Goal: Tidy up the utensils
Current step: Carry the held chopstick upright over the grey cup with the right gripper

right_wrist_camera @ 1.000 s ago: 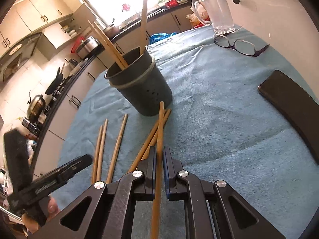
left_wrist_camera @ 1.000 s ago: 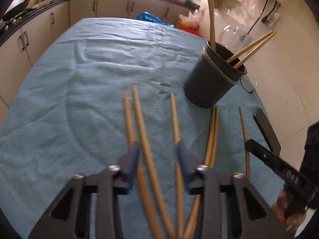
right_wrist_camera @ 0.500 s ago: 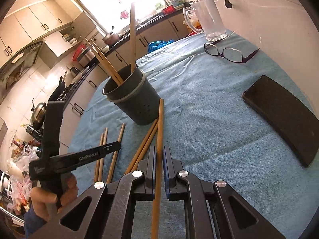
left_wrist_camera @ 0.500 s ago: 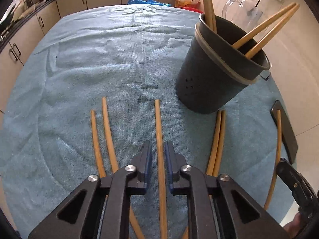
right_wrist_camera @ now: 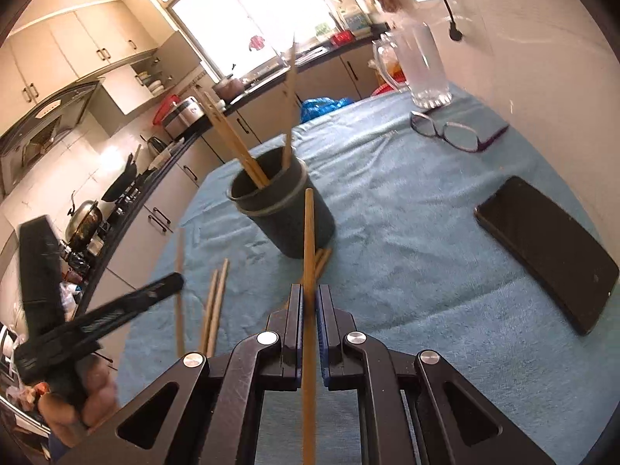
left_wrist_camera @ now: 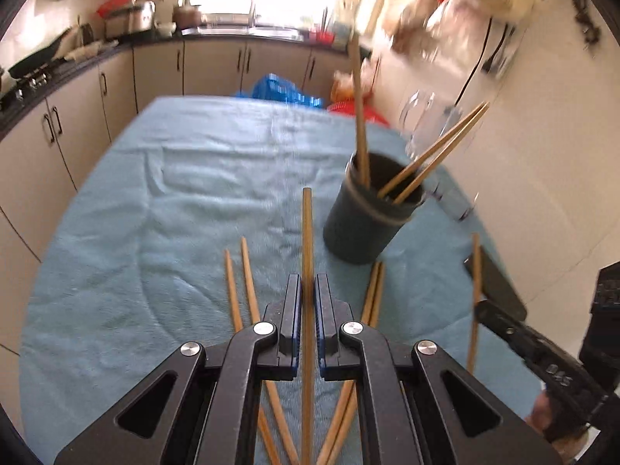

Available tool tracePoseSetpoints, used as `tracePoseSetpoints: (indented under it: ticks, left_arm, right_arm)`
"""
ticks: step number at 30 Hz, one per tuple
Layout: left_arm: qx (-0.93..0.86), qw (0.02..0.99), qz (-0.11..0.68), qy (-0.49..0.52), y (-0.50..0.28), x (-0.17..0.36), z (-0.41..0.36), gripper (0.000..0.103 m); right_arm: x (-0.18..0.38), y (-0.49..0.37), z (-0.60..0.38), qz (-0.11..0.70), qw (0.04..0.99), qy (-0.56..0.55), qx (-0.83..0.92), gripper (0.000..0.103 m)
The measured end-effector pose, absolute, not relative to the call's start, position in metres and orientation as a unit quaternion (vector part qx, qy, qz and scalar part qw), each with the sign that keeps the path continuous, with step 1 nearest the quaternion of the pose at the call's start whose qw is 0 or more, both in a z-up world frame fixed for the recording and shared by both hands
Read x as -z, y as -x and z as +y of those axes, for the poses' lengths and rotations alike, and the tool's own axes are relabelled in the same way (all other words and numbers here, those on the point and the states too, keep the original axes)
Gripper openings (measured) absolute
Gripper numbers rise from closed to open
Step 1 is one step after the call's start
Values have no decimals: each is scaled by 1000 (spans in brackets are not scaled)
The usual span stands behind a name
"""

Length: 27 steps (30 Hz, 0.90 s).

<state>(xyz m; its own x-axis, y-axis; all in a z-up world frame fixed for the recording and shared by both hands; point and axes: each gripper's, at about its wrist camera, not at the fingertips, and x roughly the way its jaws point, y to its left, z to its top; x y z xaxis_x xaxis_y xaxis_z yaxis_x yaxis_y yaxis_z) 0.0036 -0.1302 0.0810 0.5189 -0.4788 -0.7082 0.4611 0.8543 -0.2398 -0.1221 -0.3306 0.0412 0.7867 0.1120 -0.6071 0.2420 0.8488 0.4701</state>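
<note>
My left gripper (left_wrist_camera: 308, 285) is shut on a wooden chopstick (left_wrist_camera: 307, 240) that it holds above the blue cloth, tip pointing past the dark utensil cup (left_wrist_camera: 366, 221). That cup (right_wrist_camera: 285, 209) holds three chopsticks (left_wrist_camera: 430, 159). My right gripper (right_wrist_camera: 309, 294) is shut on another chopstick (right_wrist_camera: 309, 240), raised in front of the cup. Several loose chopsticks (left_wrist_camera: 248, 283) lie on the cloth left of the left gripper, and a pair (left_wrist_camera: 374, 290) lies at the cup's foot. The other gripper and the hand that holds it show at each view's edge.
A black phone (right_wrist_camera: 546, 248), glasses (right_wrist_camera: 453, 133) and a glass jug (right_wrist_camera: 422, 66) lie on the right part of the blue tablecloth (left_wrist_camera: 174, 201). Kitchen cabinets and a counter run behind and to the left of the table.
The left gripper shut on one chopstick and lifted it off the cloth. The right gripper rose a little with its chopstick, and both views now sit higher above the table.
</note>
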Motion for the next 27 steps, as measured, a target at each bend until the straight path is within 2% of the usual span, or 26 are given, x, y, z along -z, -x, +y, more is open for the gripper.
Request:
tracePoseSetpoints:
  ticks: [13, 27]
  left_arm:
    - [283, 894, 346, 37, 35, -115, -104, 6]
    - [289, 896, 333, 54, 38, -128, -91, 6]
  right_arm:
    - [-80, 143, -299, 285, 930, -231, 29, 7]
    - [-95, 148, -284, 266, 940, -214, 22, 7]
